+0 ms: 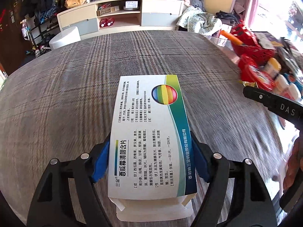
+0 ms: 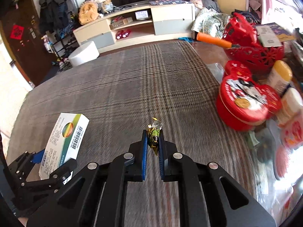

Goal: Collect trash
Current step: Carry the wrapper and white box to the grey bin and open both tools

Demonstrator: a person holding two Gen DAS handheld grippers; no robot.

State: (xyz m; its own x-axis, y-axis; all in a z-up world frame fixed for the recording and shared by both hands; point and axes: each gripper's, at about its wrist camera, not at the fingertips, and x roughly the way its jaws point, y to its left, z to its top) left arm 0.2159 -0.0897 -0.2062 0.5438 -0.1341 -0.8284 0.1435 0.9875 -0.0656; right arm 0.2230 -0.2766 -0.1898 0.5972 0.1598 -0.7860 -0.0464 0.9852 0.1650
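The medicine box point(image 1: 149, 132) sits between the pads of the left gripper point(image 1: 151, 160), above the plaid cloth point(image 1: 75, 94). The right gripper point(image 2: 153, 145), at 3 o'clock of the left one, pinches a crumpled wrapper point(image 2: 155, 136) between its pads. At 2 o'clock of the wrapper stands a round tin point(image 2: 244, 102); behind the tin, a basket point(image 2: 251, 51) and a bottle point(image 2: 280, 73). At 12 o'clock, beyond the cloth's far edge, stands a low cabinet point(image 2: 136, 26); a round stool point(image 2: 83, 54) lies at 10 o'clock.
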